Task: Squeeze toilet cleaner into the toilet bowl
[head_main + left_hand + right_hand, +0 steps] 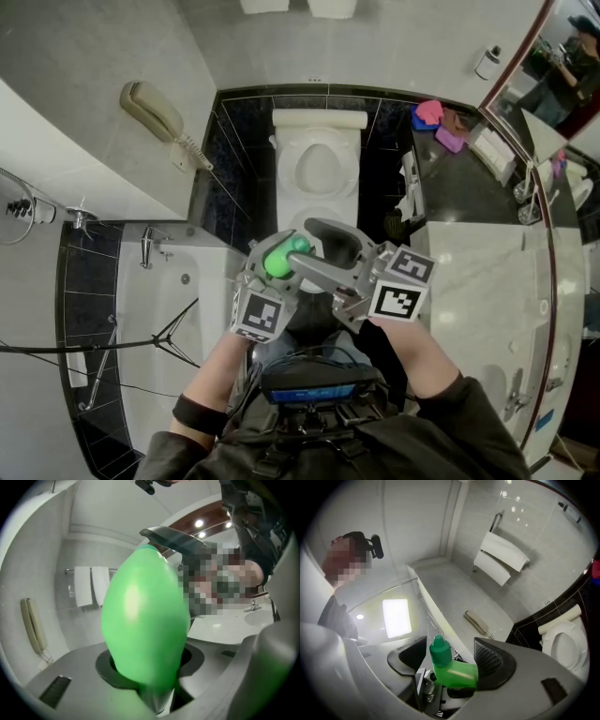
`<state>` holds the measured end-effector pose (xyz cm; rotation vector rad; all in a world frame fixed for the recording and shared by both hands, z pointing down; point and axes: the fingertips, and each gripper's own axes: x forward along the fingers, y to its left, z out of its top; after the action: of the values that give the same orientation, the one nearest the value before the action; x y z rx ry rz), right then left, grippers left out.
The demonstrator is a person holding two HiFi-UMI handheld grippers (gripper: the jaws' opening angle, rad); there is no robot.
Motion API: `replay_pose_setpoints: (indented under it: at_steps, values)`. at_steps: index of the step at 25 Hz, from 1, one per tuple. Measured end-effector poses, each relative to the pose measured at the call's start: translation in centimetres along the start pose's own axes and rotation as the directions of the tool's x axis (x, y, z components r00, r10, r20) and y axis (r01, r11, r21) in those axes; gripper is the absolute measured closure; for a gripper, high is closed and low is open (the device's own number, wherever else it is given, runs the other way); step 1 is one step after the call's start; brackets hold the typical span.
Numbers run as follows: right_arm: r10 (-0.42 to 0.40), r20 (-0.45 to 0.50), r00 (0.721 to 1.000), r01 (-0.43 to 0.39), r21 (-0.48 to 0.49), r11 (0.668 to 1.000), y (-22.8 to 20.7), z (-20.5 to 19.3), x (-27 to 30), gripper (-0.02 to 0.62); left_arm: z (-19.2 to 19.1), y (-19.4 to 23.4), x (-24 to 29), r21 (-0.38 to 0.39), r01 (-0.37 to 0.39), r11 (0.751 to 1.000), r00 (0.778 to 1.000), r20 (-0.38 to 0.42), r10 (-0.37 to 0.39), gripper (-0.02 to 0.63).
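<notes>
1. Bottle (145,620): smooth, glossy green plastic with an egg-shaped body, a bent neck and a round cap (439,649).
2. Left gripper (150,667): grey jaws are clamped on the bottle body.
3. Right gripper (450,660): jaws stand wide apart; ribbed black pads (487,658) flank the neck without clamping it.
4. Location: the bottle is held near the white, oval toilet (339,150).
</notes>
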<state>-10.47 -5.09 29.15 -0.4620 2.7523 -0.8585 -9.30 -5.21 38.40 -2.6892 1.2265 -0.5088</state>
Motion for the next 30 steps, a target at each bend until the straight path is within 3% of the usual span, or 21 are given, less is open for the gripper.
replay_pose_setpoints:
  at_steps: [5,10,15,17,20,25,30]
  values:
    - [-0.001,0.021,1.000,-0.001,0.089,0.996,0.2,-0.6,0.3,0.262,-0.1,1.6,0.2,0.039,-0.123,0.992,0.992,-0.022,0.124,0.420]
    - [-0.006,0.046,0.999,-0.002,0.164,0.986,0.0,-0.4,0.3,0.309,-0.6,2.3,0.2,0.048,-0.175,0.983,0.984,-0.032,0.177,0.421]
    - [-0.019,0.032,0.999,0.014,0.145,0.989,0.0,-0.7,0.7,0.363,-1.0,2.5,0.2,0.055,-0.198,0.979,0.978,-0.057,0.201,0.420]
    - [-0.036,0.027,0.999,0.033,0.122,0.992,-0.1,-0.8,0.7,0.446,-1.4,2.6,0.3,0.065,-0.197,0.978,0.977,-0.064,0.201,0.420]
    - [-0.043,0.019,0.999,0.041,0.087,0.995,-0.2,-0.7,0.6,0.449,-1.7,2.5,0.3,0.066,-0.193,0.979,0.978,-0.072,0.197,0.420]
    - [-0.008,0.030,1.000,0.006,0.060,0.998,-0.1,-0.6,0.6,0.451,-2.2,1.7,0.2,0.047,-0.108,0.993,0.990,-0.083,0.111,0.421]
    - [0.075,0.023,0.997,-0.075,-0.012,0.997,0.4,-0.5,0.1,0.451,-1.6,-0.8,0.2,-0.003,0.116,0.993,0.991,-0.070,-0.116,0.422]
